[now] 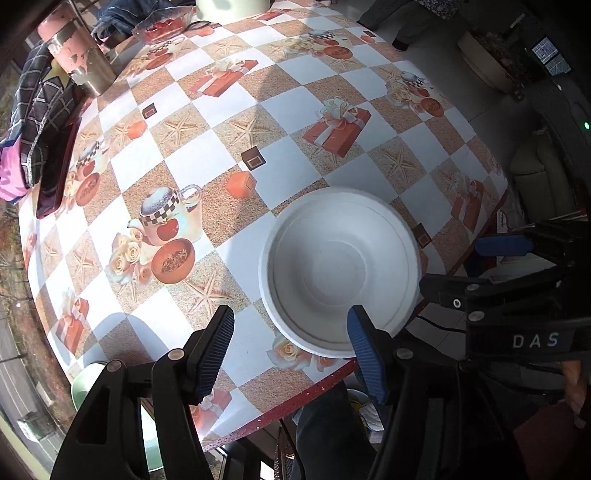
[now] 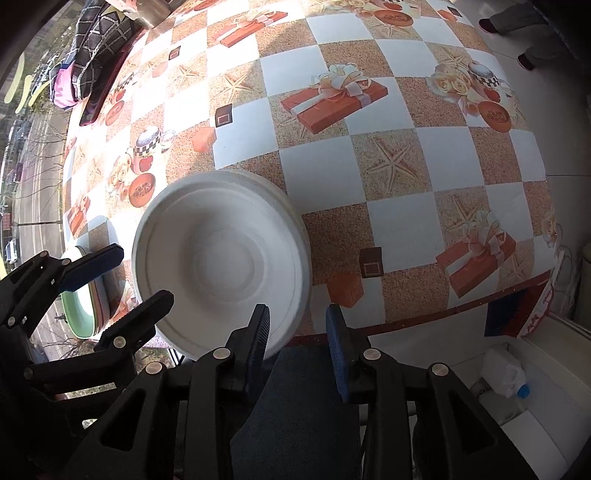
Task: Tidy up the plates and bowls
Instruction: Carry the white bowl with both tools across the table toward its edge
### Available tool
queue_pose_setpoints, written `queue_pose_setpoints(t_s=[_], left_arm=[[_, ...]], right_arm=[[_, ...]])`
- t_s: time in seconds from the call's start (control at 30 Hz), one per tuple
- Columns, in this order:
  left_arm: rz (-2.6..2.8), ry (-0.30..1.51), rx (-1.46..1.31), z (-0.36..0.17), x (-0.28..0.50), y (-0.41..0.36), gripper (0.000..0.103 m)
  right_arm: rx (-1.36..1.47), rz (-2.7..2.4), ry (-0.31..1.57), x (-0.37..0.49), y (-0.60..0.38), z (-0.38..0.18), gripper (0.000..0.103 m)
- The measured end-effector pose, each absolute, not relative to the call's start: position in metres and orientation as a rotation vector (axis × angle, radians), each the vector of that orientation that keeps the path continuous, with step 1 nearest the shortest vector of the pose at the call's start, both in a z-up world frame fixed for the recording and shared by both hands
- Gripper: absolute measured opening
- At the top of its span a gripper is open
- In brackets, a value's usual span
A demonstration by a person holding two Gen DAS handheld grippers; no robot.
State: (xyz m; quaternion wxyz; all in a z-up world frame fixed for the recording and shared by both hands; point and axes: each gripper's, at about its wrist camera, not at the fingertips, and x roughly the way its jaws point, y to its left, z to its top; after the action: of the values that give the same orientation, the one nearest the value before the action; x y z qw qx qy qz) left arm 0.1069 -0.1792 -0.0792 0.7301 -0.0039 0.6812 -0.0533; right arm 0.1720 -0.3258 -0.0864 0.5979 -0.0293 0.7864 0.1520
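Observation:
A white bowl (image 1: pixel 341 271) sits upright near the front edge of the table with the patterned cloth (image 1: pixel 236 155); it also shows in the right wrist view (image 2: pixel 221 258). It looks like a stack of white bowls. My left gripper (image 1: pixel 291 343) is open and empty, just short of the bowl, its right finger over the near rim. My right gripper (image 2: pixel 297 332) is open and empty at the table's front edge, right of the bowl. A green plate (image 2: pixel 79 314) lies left of the bowl, beyond the table edge, also in the left wrist view (image 1: pixel 85 384).
A metal cup with pink print (image 1: pixel 79 55), a glass dish with red food (image 1: pixel 162 26), checked cloth (image 1: pixel 40 110) and a dark tray (image 1: pixel 55 170) crowd the table's far left. A white jug (image 2: pixel 504 373) stands on the floor at right.

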Motion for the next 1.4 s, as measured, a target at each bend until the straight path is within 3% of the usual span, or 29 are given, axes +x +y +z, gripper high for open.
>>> queue_pose_setpoints(t_s=[0.03,0.37,1.4], left_arm=[[-0.101,1.501,-0.033,-0.079,0.106,-0.172,0.071],[0.012,1.565,-0.170,-0.094,0.099,-0.142,0.072],[-0.047,1.557,-0.149,-0.096,0.105,-0.154,0.072]], right_arm=[[-0.051,0.329,1.824,0.173,-0.332,-0.087,0.085],[0.050,0.179,1.955,0.167,-0.362,-0.110,0.085],[-0.032,0.202,1.945,0.168,-0.345,-0.104,0.085]])
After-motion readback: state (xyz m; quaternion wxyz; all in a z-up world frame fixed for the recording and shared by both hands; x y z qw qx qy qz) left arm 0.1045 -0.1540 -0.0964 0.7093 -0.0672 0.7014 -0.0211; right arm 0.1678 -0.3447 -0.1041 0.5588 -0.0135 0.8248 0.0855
